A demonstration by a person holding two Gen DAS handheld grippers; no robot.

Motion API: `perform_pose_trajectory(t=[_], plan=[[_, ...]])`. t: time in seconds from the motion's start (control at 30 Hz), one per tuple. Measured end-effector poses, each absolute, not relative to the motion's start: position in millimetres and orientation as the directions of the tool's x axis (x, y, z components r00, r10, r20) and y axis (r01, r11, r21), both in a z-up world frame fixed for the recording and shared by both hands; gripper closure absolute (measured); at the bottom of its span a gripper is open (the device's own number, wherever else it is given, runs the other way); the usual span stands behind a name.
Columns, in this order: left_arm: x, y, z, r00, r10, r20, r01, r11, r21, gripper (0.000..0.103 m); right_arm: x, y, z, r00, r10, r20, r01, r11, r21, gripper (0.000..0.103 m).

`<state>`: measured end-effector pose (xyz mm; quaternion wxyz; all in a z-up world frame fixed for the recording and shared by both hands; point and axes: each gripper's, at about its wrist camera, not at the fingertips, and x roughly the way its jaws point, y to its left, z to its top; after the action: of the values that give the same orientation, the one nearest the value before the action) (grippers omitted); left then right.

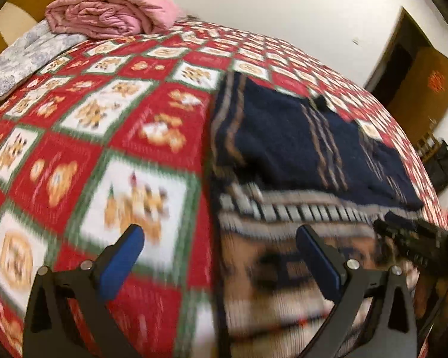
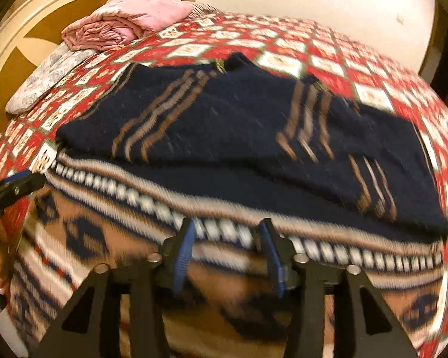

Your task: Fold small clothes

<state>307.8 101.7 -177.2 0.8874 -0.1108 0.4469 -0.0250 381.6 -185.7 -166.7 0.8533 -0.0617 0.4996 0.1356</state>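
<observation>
Navy patterned sweater [image 2: 224,137] spread mid-frame on red checked bedspread [image 1: 89,137], left gripper [image 1: 221,244] spread wide, right gripper [image 2: 227,238] partly parted, both blurred, pink quilt [image 1: 110,15] upper left.

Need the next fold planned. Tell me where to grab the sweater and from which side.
Grip the sweater at its patterned hem band nearest the grippers, one corner each. It lies flat on the quilt, sleeves folded in, so that free near edge probably lifts most easily, approached low from the bed's near side.

open bedspread [image 1: 152,113] left of sweater [image 2: 224,125], pink quilt [image 1: 110,15] & pillow [image 1: 21,59] block far corner
</observation>
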Motion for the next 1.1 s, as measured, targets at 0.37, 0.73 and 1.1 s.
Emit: perform_pose_trajectory(t=[0.37,0.73,1.1], plan=[[234.6,62.5,-186.4,0.614,-0.059,-0.787,0.005,0.997,-0.071,0.000,305.4,-244.0,-168.1,0.517,0.119,-0.847,-0.263,0.964,-0.025,0.050],[185.3,56.6,-186.5,0.574,-0.047,-0.817,-0.013,0.998,-0.066,0.000,240.3,-270.3,-162.7,0.540,0.098,-0.836,-0.225,0.974,-0.032,0.049],[128.9,54.9,-194.1,0.509,-0.067,-0.858,0.003,0.997,-0.076,0.000,182.0,-297.1,-153.1,0.551,0.087,-0.830,-0.172,0.985,-0.010,0.049]])
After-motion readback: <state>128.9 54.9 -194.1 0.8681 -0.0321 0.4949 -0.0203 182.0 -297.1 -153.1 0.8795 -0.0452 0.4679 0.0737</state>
